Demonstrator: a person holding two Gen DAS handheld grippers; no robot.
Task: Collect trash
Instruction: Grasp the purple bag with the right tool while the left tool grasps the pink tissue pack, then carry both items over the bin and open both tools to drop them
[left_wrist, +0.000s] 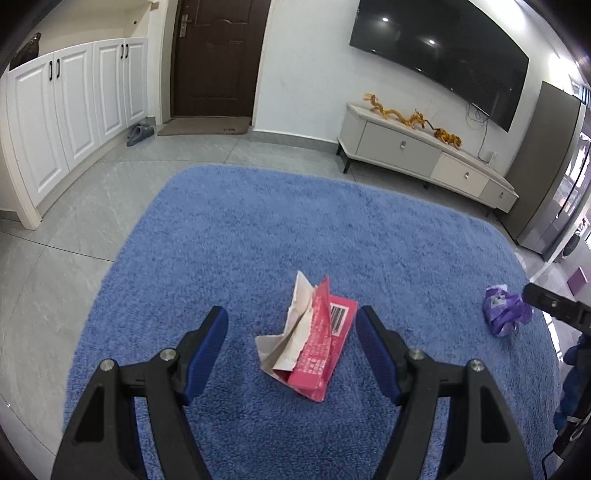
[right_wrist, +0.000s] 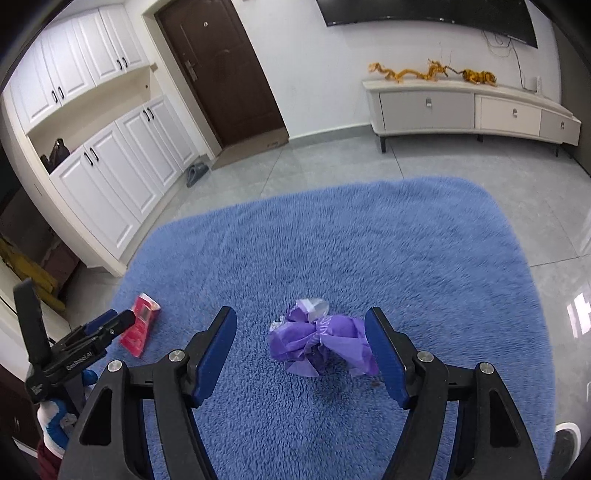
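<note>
A torn pink carton (left_wrist: 317, 347) with white paper spilling out lies on the blue rug (left_wrist: 295, 229). My left gripper (left_wrist: 291, 321) hangs above it, open, its blue pads either side of the carton without touching. A crumpled purple wrapper (right_wrist: 317, 343) lies on the same rug (right_wrist: 332, 240). My right gripper (right_wrist: 301, 325) stands open around it; the right pad is close to the wrapper's edge, and I cannot tell whether it touches. In the left wrist view the purple wrapper (left_wrist: 506, 310) shows at far right. The pink carton (right_wrist: 140, 325) appears at left in the right wrist view.
Grey tiled floor (left_wrist: 55, 277) surrounds the rug. White cabinets (left_wrist: 55, 129) stand at left, with a dark door (left_wrist: 218, 55) and grey slippers (left_wrist: 138, 133) beyond. A low TV stand (left_wrist: 424, 155) with orange ornaments sits under a wall screen (left_wrist: 443, 44).
</note>
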